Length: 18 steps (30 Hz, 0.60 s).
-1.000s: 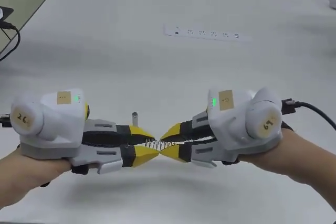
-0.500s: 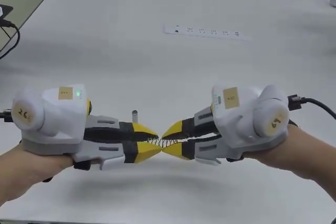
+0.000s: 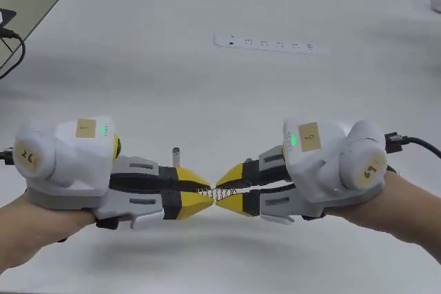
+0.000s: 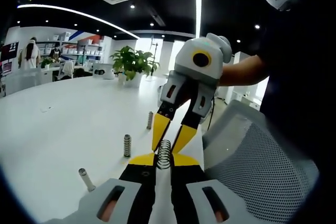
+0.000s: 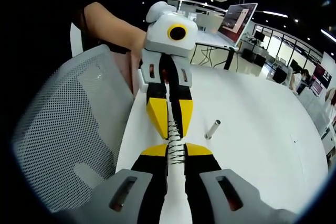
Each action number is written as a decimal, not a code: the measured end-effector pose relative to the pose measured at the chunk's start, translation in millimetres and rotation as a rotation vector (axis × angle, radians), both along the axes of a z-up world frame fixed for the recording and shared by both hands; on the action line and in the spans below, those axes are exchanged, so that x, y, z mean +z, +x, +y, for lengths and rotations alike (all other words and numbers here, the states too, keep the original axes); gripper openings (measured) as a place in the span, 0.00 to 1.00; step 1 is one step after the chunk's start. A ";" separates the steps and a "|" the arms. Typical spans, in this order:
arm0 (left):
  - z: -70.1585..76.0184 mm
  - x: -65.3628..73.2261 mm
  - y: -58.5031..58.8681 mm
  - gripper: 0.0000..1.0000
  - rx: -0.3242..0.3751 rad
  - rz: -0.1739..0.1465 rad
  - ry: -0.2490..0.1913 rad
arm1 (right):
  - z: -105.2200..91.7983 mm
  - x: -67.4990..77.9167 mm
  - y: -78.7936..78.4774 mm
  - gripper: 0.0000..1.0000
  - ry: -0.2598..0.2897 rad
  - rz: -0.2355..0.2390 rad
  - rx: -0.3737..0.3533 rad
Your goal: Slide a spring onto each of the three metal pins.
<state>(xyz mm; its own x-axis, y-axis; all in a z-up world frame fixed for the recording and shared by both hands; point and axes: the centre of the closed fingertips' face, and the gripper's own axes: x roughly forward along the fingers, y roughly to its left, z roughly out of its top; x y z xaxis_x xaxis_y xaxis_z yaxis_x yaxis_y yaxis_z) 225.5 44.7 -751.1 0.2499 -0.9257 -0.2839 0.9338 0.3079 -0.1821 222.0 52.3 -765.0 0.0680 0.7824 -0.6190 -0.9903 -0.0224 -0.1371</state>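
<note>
Over the table's (image 3: 207,101) near edge: left gripper (image 3: 208,192) and right gripper (image 3: 219,192), tip to tip.
Spring (image 3: 214,193): bridging both tips (off the table).
Jaws: each pair nearly closed, pinching a spring end.
Pin (image 3: 176,154): upright, just behind.

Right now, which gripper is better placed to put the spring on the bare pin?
Probably the left gripper: it grips the spring, and the bare pin stands just beside its jaws.
</note>
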 end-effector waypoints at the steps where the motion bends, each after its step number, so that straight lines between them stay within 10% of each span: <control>1: 0.2 0.0 -0.6 0.01 0.000 0.006 0.000 | -0.5 0.1 0.2 0.09 0.001 0.000 -0.005; 18: 1.3 1.6 -2.8 0.02 0.003 0.029 -0.015 | -12.2 0.2 1.6 0.07 0.038 0.072 -0.050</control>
<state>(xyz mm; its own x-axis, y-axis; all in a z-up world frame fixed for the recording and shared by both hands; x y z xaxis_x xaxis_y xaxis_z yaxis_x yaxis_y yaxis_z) 222.7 46.0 -749.5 0.2448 -0.9293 -0.2766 0.9271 0.3079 -0.2137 223.7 40.1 -764.8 0.0645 0.8019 -0.5939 -0.9973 0.0315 -0.0658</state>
